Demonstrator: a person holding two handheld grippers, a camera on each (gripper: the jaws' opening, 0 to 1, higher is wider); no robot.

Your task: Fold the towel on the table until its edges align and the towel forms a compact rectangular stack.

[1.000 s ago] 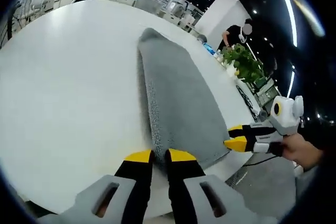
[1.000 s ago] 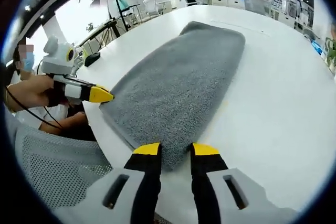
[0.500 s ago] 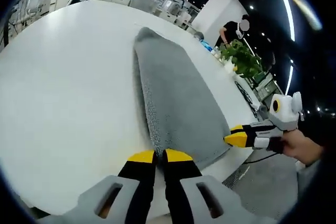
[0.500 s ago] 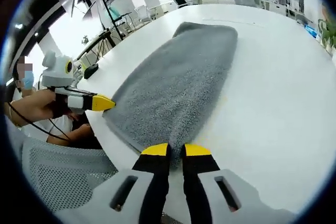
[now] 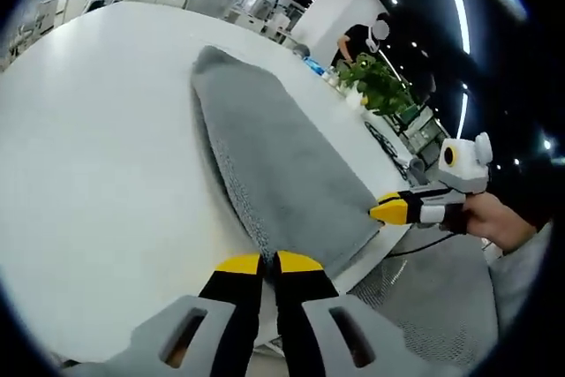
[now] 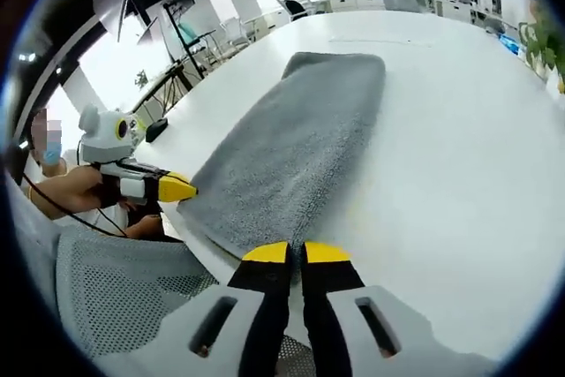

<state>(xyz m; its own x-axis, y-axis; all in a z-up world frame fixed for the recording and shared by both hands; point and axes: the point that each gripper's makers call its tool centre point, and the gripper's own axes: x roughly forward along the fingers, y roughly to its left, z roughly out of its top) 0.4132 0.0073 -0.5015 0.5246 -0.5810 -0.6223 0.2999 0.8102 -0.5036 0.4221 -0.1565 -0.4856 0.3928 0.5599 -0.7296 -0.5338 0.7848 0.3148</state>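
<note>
A grey towel (image 5: 274, 156), folded into a long strip, lies on the white table (image 5: 88, 147) and runs away from me. In the left gripper view my left gripper (image 5: 262, 262) is shut on the towel's near left corner. The right gripper (image 5: 384, 212) comes in from the right, pinching the other near corner. In the right gripper view the towel (image 6: 300, 139) stretches ahead, and my right gripper (image 6: 297, 253) is shut on its near corner. The left gripper (image 6: 184, 189) holds the far end of that same short edge. The near edge sits at the table's rim, slightly raised.
A potted plant (image 5: 375, 86) stands at the table's far right, with a person (image 5: 362, 37) behind it. A grey mesh chair (image 6: 115, 289) sits just below the table's edge (image 6: 212, 253). Desks and chairs fill the room beyond. Bare tabletop (image 6: 441, 147) lies on both sides of the towel.
Both grippers went from open around the towel's near corners to shut on them. The near edge has come up a little off the table.
</note>
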